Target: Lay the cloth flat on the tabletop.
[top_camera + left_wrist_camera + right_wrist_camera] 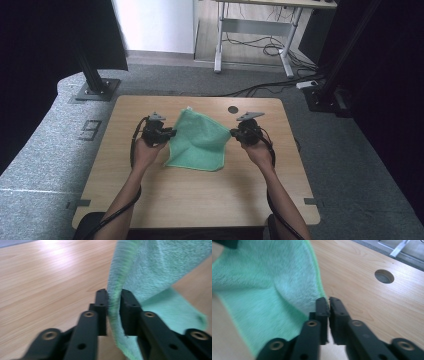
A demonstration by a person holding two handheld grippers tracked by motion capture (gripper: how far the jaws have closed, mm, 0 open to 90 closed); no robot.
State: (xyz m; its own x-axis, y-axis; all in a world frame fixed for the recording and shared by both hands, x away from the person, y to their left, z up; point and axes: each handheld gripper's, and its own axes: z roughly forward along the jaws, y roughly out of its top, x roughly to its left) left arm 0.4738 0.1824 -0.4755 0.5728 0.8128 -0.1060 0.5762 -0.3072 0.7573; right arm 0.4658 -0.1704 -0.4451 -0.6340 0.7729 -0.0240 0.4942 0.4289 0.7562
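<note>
A green terry cloth (199,141) is held up over the middle of the wooden table (150,200), its lower part resting on the wood. My left gripper (171,133) is shut on the cloth's left edge; in the left gripper view the cloth (140,272) runs between the jaws of that gripper (114,296). My right gripper (233,132) pinches the cloth's right corner. In the right gripper view the cloth (269,290) spreads to the left of the gripper (328,302), whose jaws are closed on its rim.
A round cable hole (233,109) sits in the table near the far edge, also seen as the hole (384,276) in the right gripper view. A black frame post (92,75) stands at the far left, and a desk frame (255,30) with cables stands beyond.
</note>
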